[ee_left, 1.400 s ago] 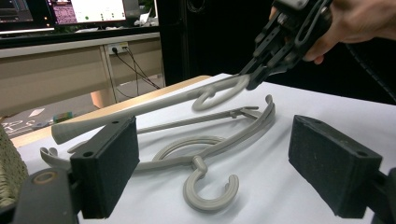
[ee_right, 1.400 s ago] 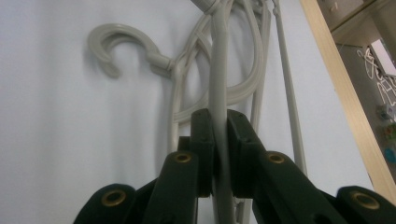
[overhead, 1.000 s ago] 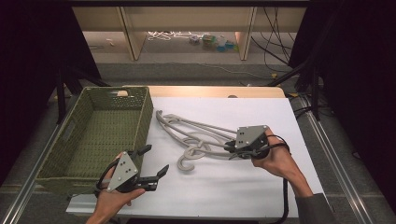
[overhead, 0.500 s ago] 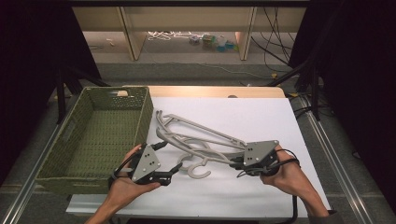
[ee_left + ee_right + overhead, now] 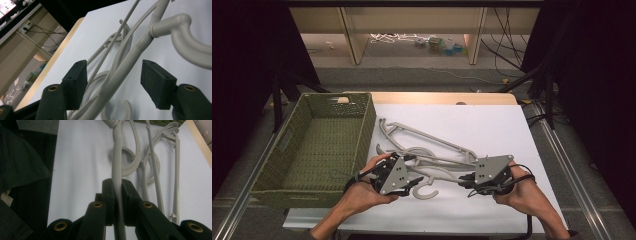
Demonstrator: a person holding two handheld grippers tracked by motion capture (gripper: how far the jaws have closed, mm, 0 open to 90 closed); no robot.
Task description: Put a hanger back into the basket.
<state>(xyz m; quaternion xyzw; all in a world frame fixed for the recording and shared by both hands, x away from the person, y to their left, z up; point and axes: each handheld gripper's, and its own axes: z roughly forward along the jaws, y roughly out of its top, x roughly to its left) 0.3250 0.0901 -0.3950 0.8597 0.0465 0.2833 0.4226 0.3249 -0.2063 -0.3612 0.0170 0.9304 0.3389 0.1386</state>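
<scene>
While the right gripper (image 5: 466, 181) clamps one arm of the top hanger (image 5: 117, 182) to steady it, the left gripper (image 5: 416, 181) – jaws just closing, pads not yet touching – straddles the other arm, basket (image 5: 277, 187) at nine o'clock.

A wooden table (image 5: 432, 98) stands lengthwise across the high view, its pale wood edge showing along the far side. A white sheet (image 5: 492, 125) covers most of its top. A green woven basket (image 5: 367, 127) sits directly on the table, touching the left edge of the sheet; its far wall has a handle opening. Just right of the basket, on the sheet, lies a tangle of grey plastic clothes hangers (image 5: 427, 137), several overlapping, stretching from beside the basket's right wall towards the near right. One open hook (image 5: 428, 192) curls at the near side of the tangle, away from the basket.
</scene>
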